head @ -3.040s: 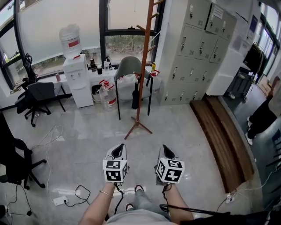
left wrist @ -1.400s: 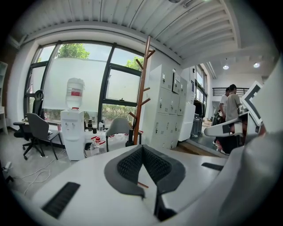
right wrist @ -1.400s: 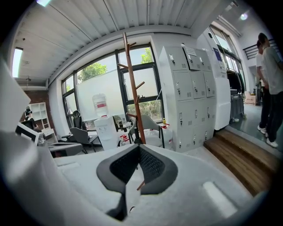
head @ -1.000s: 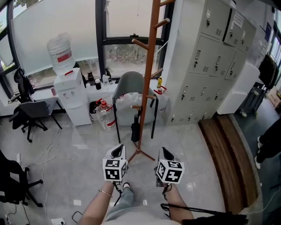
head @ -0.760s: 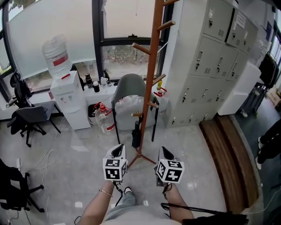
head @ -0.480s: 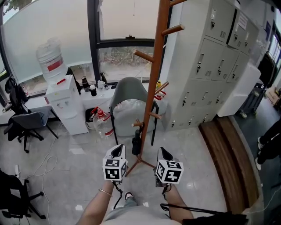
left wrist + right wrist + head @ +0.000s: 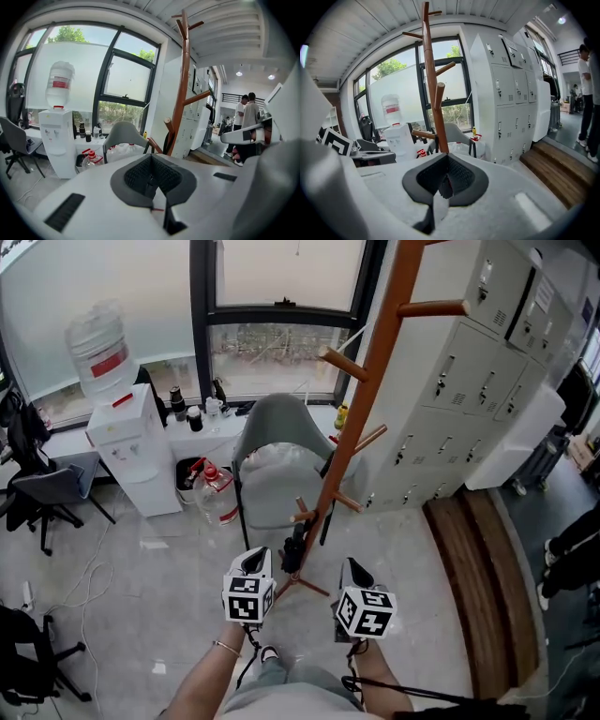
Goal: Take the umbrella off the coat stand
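The grey lockers (image 7: 459,399) rise ahead and to the right of both sets of fingers. The wooden coat stand (image 7: 366,395) climbs just ahead of us, slanting across the head view, with its foot just beyond the left gripper (image 7: 254,561). A grey chair (image 7: 272,432) sits behind the stand, farther from the fingers. The black umbrella (image 7: 294,547) is folded and hangs low on the stand from one of the bottom pegs, just ahead of the two grippers and between them.

The left gripper's fingers (image 7: 136,177) are pressed together on nothing. The right gripper (image 7: 353,568) likewise has its fingers (image 7: 459,178) closed and empty.

We judge the task barely begun: the umbrella is close but untouched. We have yet to open a set of fingers, grip it and lift it off its peg.
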Available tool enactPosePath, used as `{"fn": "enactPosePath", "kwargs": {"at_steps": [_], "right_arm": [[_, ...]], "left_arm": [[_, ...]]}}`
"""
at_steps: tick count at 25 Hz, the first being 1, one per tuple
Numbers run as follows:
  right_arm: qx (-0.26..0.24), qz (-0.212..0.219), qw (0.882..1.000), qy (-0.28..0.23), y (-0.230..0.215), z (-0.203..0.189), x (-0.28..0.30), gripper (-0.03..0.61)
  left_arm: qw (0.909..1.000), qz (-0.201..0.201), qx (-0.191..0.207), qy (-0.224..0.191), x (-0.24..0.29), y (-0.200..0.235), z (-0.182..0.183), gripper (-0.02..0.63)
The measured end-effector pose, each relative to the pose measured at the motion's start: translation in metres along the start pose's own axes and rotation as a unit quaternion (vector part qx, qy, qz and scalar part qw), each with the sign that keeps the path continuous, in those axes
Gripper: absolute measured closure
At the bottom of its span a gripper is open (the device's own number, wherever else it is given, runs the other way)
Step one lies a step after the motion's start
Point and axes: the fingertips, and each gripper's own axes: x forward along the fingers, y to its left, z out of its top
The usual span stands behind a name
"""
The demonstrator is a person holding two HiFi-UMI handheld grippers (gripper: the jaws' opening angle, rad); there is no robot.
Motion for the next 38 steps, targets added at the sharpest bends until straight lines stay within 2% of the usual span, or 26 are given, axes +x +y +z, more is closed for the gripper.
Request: {"fn": "enactPosePath", "kwargs": {"at_steps": [4,14,21,30,38], "right_arm": [[-0.001,-0.003,1.0,0.005,-0.001,0.001,0.012,0.574],[-0.033,0.017,0.999,0.007,0.015,0.018,0.028,0.574],[-0.045,0.016,0.998,0.031,0.011,0.004,0.043,0.574],[-0.061,0.017,0.996,0.068,0.012,-0.032,0.075,0.574],[-0.064,-0.001,0.991,0.115,-0.003,-0.104,0.116,0.574]], "left_arm": [[0.9999,-0.004,0.0,0.01,0.006,0.0,-0.006,0.611],[0.9999,0.007,-0.008,0.003,0.007,0.009,0.0,0.611],[0.999,0.018,-0.035,0.02,0.019,0.021,-0.026,0.611],[0.9968,0.018,-0.069,0.036,0.047,0.041,-0.069,0.611],[0.995,0.016,-0.086,0.048,0.076,0.064,-0.128,0.611]]}}
